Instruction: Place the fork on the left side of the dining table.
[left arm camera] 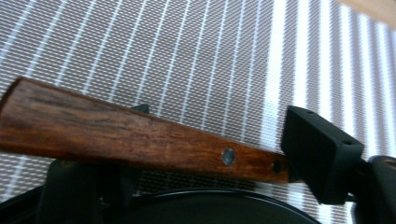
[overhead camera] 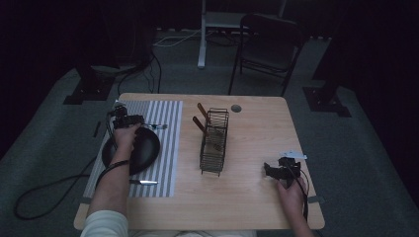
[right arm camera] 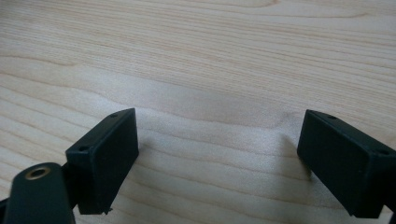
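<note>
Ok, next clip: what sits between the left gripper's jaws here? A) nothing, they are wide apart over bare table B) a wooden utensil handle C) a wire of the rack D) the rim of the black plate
B. In the left gripper view a brown wooden handle with a metal rivet lies across the left gripper, above the striped mat and the black plate.

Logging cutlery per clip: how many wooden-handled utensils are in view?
4: two stand in the wire rack, handles at and; one in the left gripper, handle; one lies on the striped mat near the plate. The rack may hide more.
</note>
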